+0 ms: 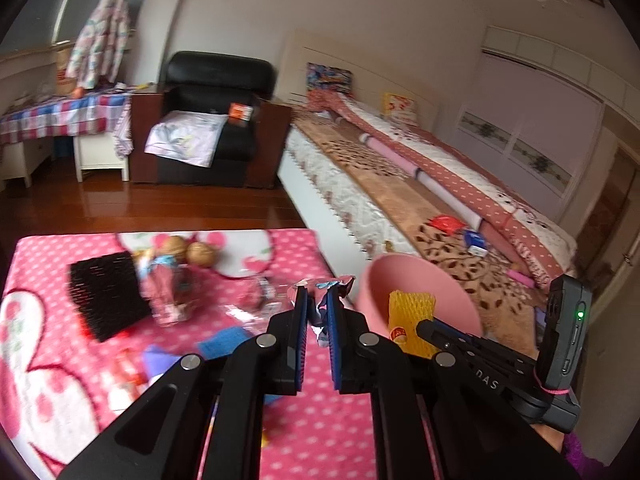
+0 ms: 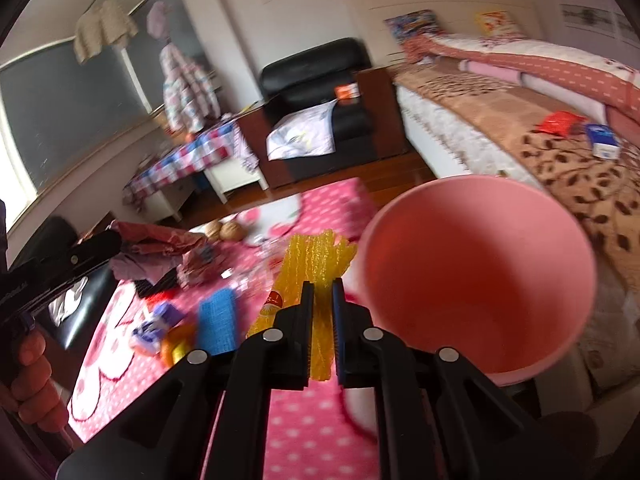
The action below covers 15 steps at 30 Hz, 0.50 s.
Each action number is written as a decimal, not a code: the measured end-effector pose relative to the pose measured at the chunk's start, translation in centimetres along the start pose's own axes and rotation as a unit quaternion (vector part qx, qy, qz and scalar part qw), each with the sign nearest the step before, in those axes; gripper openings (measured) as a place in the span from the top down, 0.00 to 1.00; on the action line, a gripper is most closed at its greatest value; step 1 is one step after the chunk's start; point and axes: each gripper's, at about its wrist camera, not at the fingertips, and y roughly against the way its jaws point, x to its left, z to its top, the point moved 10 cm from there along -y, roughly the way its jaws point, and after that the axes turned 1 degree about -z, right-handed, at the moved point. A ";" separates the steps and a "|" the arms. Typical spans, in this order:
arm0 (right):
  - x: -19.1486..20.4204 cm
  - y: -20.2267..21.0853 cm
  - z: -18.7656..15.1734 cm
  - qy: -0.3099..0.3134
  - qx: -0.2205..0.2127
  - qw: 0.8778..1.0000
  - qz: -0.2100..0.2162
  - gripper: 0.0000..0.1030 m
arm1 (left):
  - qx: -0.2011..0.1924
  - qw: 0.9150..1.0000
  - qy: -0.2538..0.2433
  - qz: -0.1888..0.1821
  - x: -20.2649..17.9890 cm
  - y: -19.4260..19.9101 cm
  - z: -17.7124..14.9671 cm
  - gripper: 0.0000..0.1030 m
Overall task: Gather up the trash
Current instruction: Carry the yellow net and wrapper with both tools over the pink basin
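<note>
Left gripper (image 1: pixel 318 300): fingers clamped on a crumpled foil wrapper (image 1: pixel 322 286), silvery with blue and pink print, held above the pink polka-dot blanket (image 1: pixel 304 436). Right gripper (image 2: pixel 323 292): fingers clenched on a yellow foam fruit net (image 2: pixel 316 264) with a red-and-white label at its lower left edge. The net sits just left of the pink bin (image 2: pixel 476 276), near its rim, not inside as far as this view shows.

Left view only: the right gripper from the side, its black finger (image 1: pixel 434 328) against the yellow net (image 1: pixel 412 310), which appears in front of the bin's open mouth (image 1: pixel 384 280); whether it is past the rim cannot be told. A black bristle brush (image 1: pixel 106 294) lies flat on the blanket, a small doll in a pink dress (image 1: pixel 160 280) touching its right edge.

Right view only: the bin's interior, bare as far as the bottom that shows. The person's left hand (image 2: pixel 28 376) wraps the left gripper's handle at the frame's left edge. Loose crumpled pinkish sheets (image 2: pixel 156 244) lie beyond it.

Counts. Walnuts: two (image 1: pixel 188 250), side by side at the far edge of the blanket, seen in both views. Bins: one. Blue mesh pad (image 2: pixel 218 320): one, beside a purple-and-white packet (image 2: pixel 154 326) and an orange item (image 2: pixel 176 346), blurred. On the bed (image 1: pixel 400 196) well apart from the blanket: one red packet (image 1: pixel 444 224), one blue-and-white box (image 1: pixel 476 242). Black armchair (image 1: pixel 216 92): one, with a folded pale cloth on its seat.
</note>
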 end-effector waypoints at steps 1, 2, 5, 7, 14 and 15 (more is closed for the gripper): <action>-0.8 0.2 0.2 -0.006 -0.003 1.000 -0.007 0.91 | 0.005 1.000 -0.003 -0.009 -1.0 -0.7 0.1 0.92; -1.6 0.3 0.4 -0.011 -0.005 1.000 -0.013 0.91 | 0.007 1.000 -0.006 -0.014 -1.5 -1.0 0.2 0.92; -3.6 0.6 0.8 -0.023 -0.012 0.999 -0.028 0.91 | 0.015 0.999 -0.018 -0.029 -3.7 -2.2 0.4 0.92; -4.8 0.7 1.0 -0.030 -0.015 0.999 -0.038 0.91 | 0.019 0.999 -0.026 -0.039 -5.0 -2.8 0.5 0.92; -7.5 0.1 1.1 -0.047 -0.014 0.997 -0.059 0.91 | 0.036 0.996 -0.053 -0.066 -9.2 -5.2 0.7 0.92; -8.0 0.0 1.1 -0.048 -0.014 0.997 -0.062 0.91 | 0.039 0.995 -0.056 -0.068 -9.7 -5.6 0.6 0.92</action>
